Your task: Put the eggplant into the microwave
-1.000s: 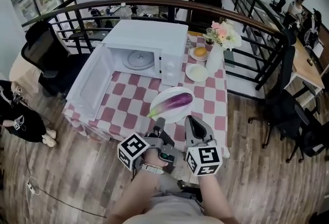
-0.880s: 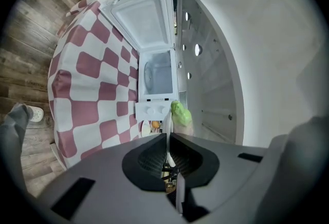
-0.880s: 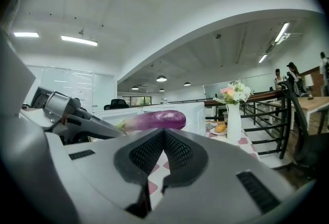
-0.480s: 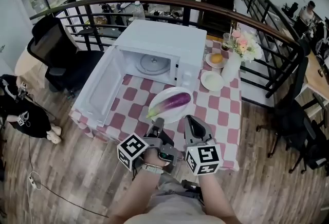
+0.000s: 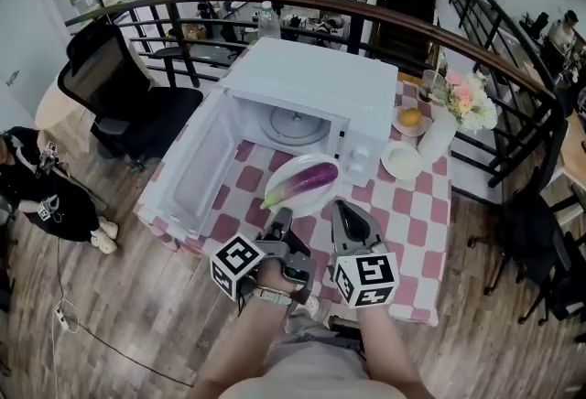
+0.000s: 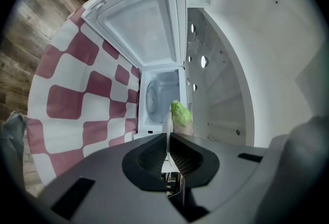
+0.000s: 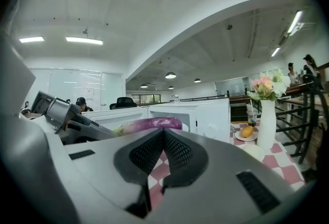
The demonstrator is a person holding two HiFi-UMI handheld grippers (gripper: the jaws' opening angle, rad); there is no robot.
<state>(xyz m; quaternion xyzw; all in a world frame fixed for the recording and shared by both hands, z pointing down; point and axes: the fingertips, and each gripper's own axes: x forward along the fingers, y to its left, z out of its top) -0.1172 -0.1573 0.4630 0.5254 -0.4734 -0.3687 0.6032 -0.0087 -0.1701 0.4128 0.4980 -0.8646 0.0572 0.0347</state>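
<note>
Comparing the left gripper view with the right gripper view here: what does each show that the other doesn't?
Only the left gripper view: inside the microwave, its turntable, and the rim of the plate edge-on, pinched in the jaws of the left gripper. Only the right gripper view: the purple body of the eggplant, the flower vase, and an orange fruit on a saucer. Both: the microwave, the checkered tablecloth and the eggplant's green end.

Forearms reach forward side by side, left claw (image 5: 283, 218) and right claw (image 5: 340, 207) pinched closed.
</note>
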